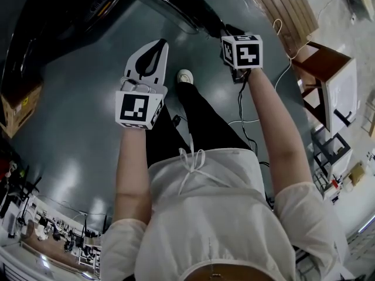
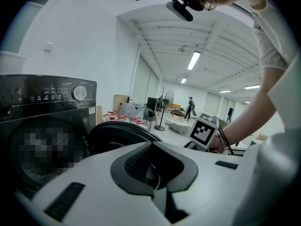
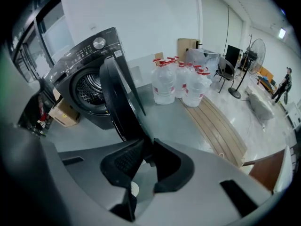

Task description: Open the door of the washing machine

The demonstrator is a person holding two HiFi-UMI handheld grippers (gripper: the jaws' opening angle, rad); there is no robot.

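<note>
Close under the head camera, two bare forearms [image 1: 132,168] stretched out over a grey floor [image 1: 76,116], with one white shoe [image 1: 185,75] below them. In the left hand, the left gripper [image 2: 151,146], held in the air and touching nothing, its pads pressed together at the tips and nothing between them. Just to its right and a little further forward, the right gripper [image 3: 144,144], narrowed to a slit and clamped on the edge of the door [image 3: 115,93].

Beyond those jaws, the door itself, round and dark, standing well open and seen almost edge-on. Behind it, the washing machine [image 3: 70,67], dark-fronted, with the drum [image 3: 89,88] exposed and a dial [image 3: 98,43] on the top panel. Beside the machine, on the floor, a cardboard box [image 3: 63,114].

Further back, against the white wall, a cluster of large water bottles [image 3: 181,81] with red caps. In front of them, wooden planks [image 3: 218,126] laid flat on the floor. Farthest off, a chair [image 3: 225,69], a standing fan [image 3: 254,51], and a person [image 3: 285,81] small at the far end of the room.
</note>
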